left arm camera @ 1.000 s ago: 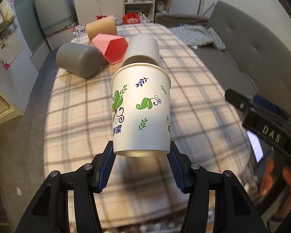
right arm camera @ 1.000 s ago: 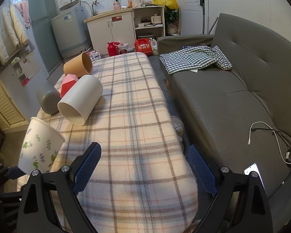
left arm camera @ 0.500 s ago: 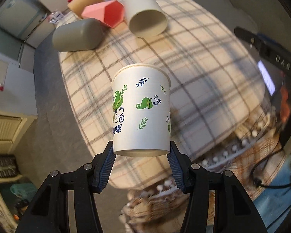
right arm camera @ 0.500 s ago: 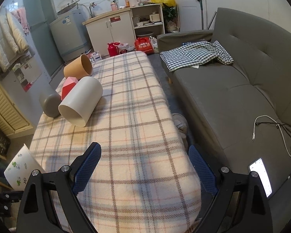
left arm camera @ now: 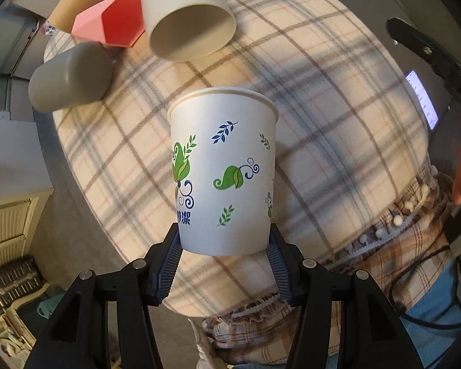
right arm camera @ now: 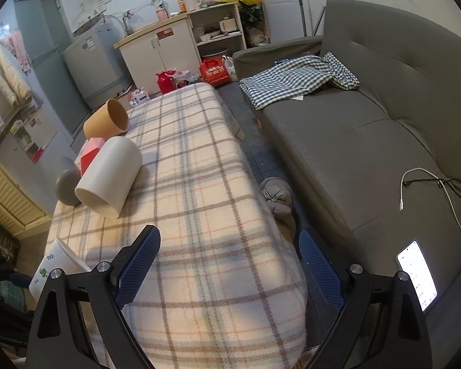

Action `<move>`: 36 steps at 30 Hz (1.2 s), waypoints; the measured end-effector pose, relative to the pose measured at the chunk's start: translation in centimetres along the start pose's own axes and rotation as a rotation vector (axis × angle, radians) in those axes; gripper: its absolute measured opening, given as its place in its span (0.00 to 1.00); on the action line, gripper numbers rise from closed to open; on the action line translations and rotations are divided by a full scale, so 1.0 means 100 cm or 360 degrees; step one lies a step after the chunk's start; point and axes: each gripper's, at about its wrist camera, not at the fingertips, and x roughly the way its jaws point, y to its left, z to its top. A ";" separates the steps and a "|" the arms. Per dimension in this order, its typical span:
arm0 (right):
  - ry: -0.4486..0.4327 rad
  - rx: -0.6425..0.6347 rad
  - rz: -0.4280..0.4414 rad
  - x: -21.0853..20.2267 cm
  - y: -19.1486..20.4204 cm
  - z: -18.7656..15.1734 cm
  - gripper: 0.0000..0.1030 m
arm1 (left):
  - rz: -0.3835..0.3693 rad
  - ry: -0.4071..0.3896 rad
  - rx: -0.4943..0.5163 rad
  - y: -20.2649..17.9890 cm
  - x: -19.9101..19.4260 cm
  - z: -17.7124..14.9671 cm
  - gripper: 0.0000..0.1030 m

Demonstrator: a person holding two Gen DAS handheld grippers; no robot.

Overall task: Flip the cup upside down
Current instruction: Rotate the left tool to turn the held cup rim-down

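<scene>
My left gripper (left arm camera: 224, 253) is shut on the base of a white paper cup (left arm camera: 222, 172) with green leaf prints. The cup's rim points away from the camera, down toward the plaid table (left arm camera: 322, 98), and it hangs above the table's near end. In the right wrist view the cup (right arm camera: 57, 266) shows at the lower left, tilted, near the table (right arm camera: 199, 203) edge. My right gripper (right arm camera: 229, 267) is open and empty above the table's near end.
Lying on their sides at the table's far left are a white cup (left arm camera: 184, 15), a grey cup (left arm camera: 70, 77), a red hexagonal cup (left arm camera: 110, 20) and a tan cup (left arm camera: 76, 3). A grey sofa (right arm camera: 384, 141) with a phone (right arm camera: 416, 273) stands to the right.
My left gripper has tipped further downward with the cup, so the table fills more of its view. In the right wrist view the cup has sunk lower at the left.
</scene>
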 end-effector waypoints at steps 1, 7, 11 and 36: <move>0.0006 0.0016 0.0000 0.001 -0.003 0.002 0.90 | -0.0007 0.0006 -0.0005 0.001 0.000 0.004 0.53; 0.0009 0.0069 0.0003 0.008 -0.012 0.009 0.90 | 0.0009 0.0051 0.0030 0.004 -0.013 0.017 0.53; 0.0035 0.0111 0.0031 0.016 -0.015 0.009 0.90 | 0.0057 0.0123 0.0071 0.005 -0.028 0.017 0.53; 0.0040 0.0127 0.0011 0.022 -0.024 0.013 0.90 | 0.0027 -0.0044 0.0062 0.011 -0.024 0.065 0.55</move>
